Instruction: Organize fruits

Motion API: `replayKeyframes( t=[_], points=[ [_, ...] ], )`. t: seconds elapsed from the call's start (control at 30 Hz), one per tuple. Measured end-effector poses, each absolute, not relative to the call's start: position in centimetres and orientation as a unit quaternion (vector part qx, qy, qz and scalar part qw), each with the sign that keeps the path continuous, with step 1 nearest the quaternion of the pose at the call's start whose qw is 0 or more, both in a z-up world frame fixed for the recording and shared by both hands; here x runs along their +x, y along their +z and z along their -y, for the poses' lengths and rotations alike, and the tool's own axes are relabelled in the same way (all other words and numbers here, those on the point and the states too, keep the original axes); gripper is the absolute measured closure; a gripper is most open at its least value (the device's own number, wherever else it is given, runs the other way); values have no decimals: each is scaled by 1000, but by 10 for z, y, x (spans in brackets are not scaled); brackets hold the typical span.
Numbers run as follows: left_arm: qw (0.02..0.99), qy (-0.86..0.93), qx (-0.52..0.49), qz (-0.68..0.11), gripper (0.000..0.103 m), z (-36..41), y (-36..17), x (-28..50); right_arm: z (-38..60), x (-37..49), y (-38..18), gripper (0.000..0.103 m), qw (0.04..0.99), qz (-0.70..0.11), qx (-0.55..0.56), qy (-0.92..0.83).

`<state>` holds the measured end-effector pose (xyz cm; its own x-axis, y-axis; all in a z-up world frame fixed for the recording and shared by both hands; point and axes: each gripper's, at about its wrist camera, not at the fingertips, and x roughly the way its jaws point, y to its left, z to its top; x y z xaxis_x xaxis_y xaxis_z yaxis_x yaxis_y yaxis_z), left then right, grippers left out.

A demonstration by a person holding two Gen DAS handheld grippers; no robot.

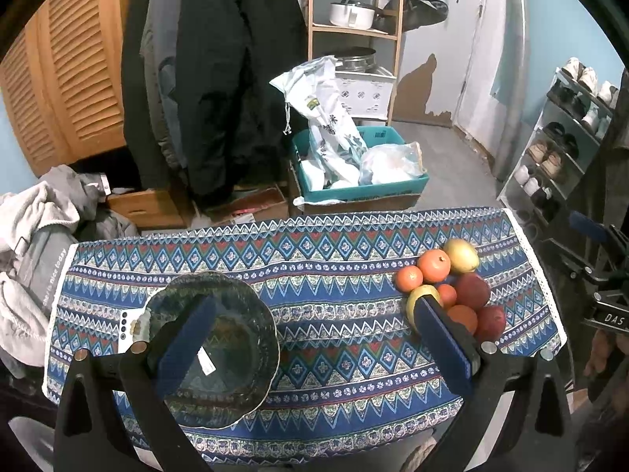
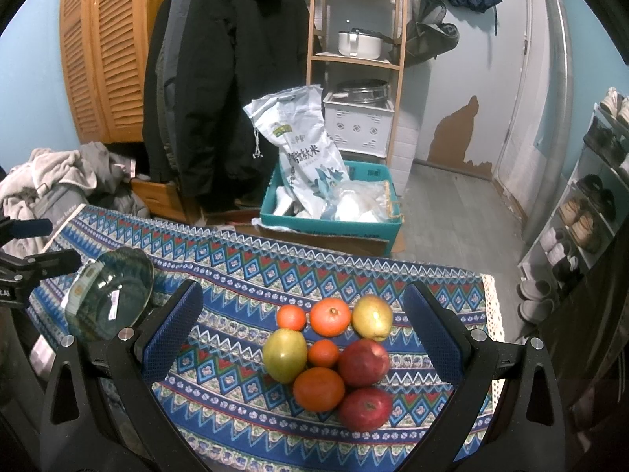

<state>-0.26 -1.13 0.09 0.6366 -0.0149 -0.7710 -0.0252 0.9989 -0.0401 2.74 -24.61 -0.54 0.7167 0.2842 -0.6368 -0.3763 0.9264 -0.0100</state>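
- Starting out: fruits [image 2: 328,358] sit heaped on the table [image 2: 243,275], bowl [image 2: 112,295] well apart and empty.
- Both tools, left [image 1: 310,338] and right [image 2: 302,338], gape, holding nothing.
- Next I'd close right on one fruit.

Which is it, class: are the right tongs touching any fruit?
Apart. The right wrist view shows the right tongs open, patterned cloth visible between each finger and the fruit pile.

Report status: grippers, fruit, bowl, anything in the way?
Left gripper and right gripper both open, holding nothing. Fruit pile on the tablecloth, none in the glass bowl. Nothing between pile and bowl.
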Motion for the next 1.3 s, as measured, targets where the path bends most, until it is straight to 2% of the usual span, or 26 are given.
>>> replayKeyframes(
  t=[0.73,1.0,1.3],
  points=[
    [907,-33,-1,-421,1,41,-4,1,276,27,-10,3,922,-343,-63,170],
    [883,-74,25,-463,1,74,-33,14,298,32,-29,3,912,-374,-68,152],
    [858,-90,75,-500,1,107,-76,25,322,45,-79,3,881,-444,-62,149]
  ],
)
